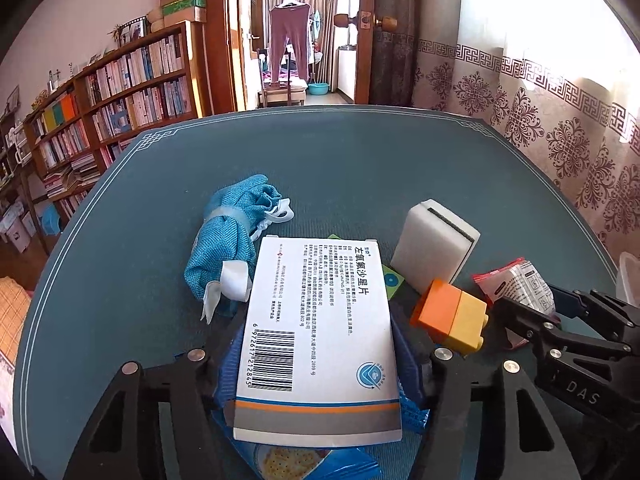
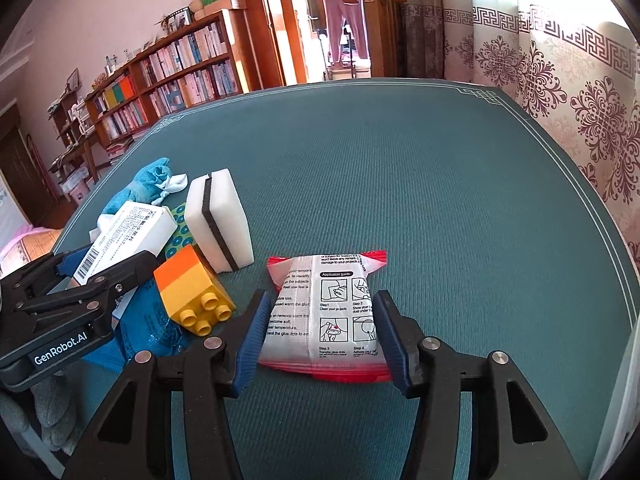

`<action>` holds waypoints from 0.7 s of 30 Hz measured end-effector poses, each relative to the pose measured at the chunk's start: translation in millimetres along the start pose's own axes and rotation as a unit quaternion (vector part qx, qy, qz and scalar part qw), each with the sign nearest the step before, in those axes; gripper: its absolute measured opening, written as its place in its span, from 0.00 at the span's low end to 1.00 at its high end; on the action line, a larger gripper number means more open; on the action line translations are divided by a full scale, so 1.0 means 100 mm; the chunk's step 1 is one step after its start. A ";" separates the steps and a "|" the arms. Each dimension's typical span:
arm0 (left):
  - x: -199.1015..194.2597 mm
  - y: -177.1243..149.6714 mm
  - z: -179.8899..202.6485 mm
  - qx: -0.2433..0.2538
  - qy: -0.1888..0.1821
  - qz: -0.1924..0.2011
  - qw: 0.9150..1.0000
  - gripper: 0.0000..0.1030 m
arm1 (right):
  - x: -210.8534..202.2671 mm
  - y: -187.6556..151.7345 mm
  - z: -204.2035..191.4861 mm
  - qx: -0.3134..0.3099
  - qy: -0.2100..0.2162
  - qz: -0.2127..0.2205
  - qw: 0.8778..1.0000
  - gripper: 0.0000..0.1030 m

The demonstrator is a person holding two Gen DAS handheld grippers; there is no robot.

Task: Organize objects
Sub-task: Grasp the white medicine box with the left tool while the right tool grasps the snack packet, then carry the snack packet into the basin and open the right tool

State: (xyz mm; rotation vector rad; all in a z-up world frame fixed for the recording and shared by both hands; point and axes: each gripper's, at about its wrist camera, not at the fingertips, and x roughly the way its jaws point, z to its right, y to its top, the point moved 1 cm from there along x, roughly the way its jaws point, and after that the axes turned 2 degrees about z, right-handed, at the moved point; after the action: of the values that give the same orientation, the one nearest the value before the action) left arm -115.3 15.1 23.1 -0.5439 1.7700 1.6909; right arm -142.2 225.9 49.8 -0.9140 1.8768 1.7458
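Observation:
My left gripper (image 1: pixel 318 360) is shut on a white medicine box (image 1: pixel 320 312) with a barcode, its blue pads pressing the box's long sides above a blue cracker packet (image 1: pixel 304 460). My right gripper (image 2: pixel 320 332) is shut on a red-and-white glue-dot packet (image 2: pixel 326 308) that lies on the teal tablecloth (image 2: pixel 400 160). In the left wrist view this packet (image 1: pixel 516 284) shows at the right. An orange-and-yellow toy block (image 2: pixel 192 292) lies on its side between the two grippers. Behind it stands a white sponge (image 2: pixel 220 220) with a dark layer.
A rolled blue cloth pouch (image 1: pixel 224 248) lies left of the box, and a green card with circles (image 1: pixel 394 280) is under the sponge. A bookshelf (image 1: pixel 120 92) is off the table's left, a patterned curtain (image 2: pixel 560 92) along its right. A white container (image 1: pixel 628 280) sits at the right edge.

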 end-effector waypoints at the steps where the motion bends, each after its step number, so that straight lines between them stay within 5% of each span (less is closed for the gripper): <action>1: -0.02 0.00 0.00 -0.003 -0.003 0.001 1.000 0.64 | 0.00 0.00 0.00 0.000 0.000 0.000 1.000 0.53; 21: -0.54 0.15 -0.09 -0.037 -0.008 0.058 0.998 0.64 | -0.07 -0.07 0.01 0.009 0.010 0.004 1.000 0.49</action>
State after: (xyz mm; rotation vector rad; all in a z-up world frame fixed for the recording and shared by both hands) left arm -88.3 1.3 70.7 -0.4657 1.7641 1.8418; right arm -132.9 228.5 49.2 -0.9206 1.9090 1.7281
